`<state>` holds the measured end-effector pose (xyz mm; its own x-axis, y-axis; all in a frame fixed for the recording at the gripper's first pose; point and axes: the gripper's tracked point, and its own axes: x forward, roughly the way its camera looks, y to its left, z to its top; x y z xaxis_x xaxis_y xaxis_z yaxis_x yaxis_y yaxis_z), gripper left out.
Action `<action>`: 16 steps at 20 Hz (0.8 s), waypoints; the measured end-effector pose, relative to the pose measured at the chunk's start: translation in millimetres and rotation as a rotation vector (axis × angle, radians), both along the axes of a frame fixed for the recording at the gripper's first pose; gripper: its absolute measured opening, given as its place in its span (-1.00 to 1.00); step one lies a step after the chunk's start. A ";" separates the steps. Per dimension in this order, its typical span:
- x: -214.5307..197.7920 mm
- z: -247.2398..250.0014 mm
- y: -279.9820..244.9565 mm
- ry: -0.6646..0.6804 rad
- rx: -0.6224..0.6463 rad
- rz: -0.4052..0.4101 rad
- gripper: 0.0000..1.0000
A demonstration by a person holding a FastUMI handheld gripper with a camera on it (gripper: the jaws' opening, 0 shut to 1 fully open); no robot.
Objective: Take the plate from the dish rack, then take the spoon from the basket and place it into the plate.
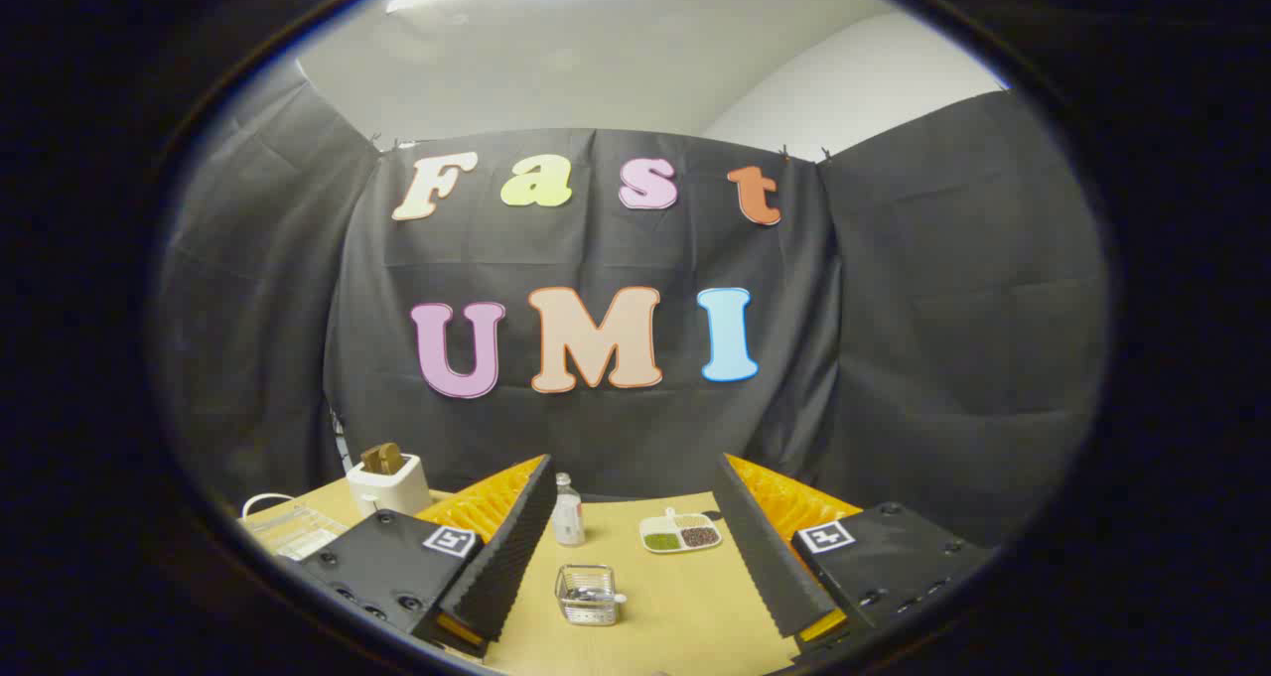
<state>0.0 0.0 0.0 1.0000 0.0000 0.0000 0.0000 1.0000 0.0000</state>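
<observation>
My gripper [635, 517] is open, its two fingers spread wide with nothing between them, held high above a tan table [675, 597]. Between the fingers and a little ahead sits a small wire basket [588, 595] with cutlery in it; a spoon handle end [618, 599] pokes out of its right side. Beyond my left finger, near the table's left edge, stands a white wire dish rack [290, 529]. Whether a plate stands in it I cannot tell.
A white toaster [387, 485] with bread slices stands beyond the left finger, behind the rack. A small clear bottle [568, 509] stands past the basket. A white divided dish [680, 534] with green and brown grains lies ahead, near the right finger.
</observation>
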 end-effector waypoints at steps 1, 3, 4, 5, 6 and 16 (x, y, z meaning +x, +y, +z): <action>0.3 1.3 -1.8 -0.001 0.001 -0.001 1.00; 1.4 3.5 -5.1 -0.003 0.004 -0.004 1.00; 0.9 4.3 -6.9 -0.005 0.006 -0.006 1.00; 1.1 5.0 -8.3 -0.007 0.008 -0.008 1.00; 1.3 5.5 -9.3 -0.006 0.007 -0.008 1.00; -1.0 8.4 -16.1 -0.013 -0.006 -0.013 1.00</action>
